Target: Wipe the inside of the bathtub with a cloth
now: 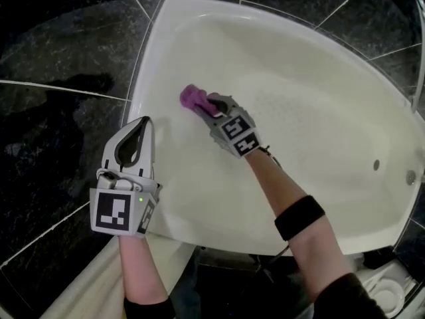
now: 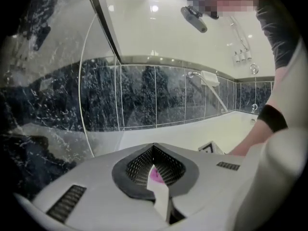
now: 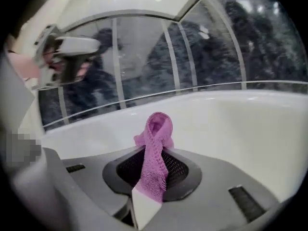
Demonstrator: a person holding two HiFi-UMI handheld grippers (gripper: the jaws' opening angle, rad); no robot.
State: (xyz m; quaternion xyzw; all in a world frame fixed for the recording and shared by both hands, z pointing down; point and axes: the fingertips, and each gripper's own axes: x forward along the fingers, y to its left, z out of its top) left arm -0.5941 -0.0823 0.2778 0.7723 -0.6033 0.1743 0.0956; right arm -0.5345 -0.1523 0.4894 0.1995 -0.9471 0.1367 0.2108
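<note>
while the pink cloth (image 1: pixel 191 97) sits clamped between the jaws of the right gripper (image 1: pixel 212 104), bunched past their tips against the bathtub (image 1: pixel 312 78) on its sloping inner wall near the left rim, the wiping step looks under way. the left gripper (image 1: pixel 141 123) hovers over the tub's edge, jaws together on nothing. next, i judge, the right hand must drag the cloth across the wall toward the floor, pressing steadily so the narrow fold doesn't slip free.

Cloth (image 1: pixel 191 97) inside bathtub (image 1: pixel 319 111), left side
</note>
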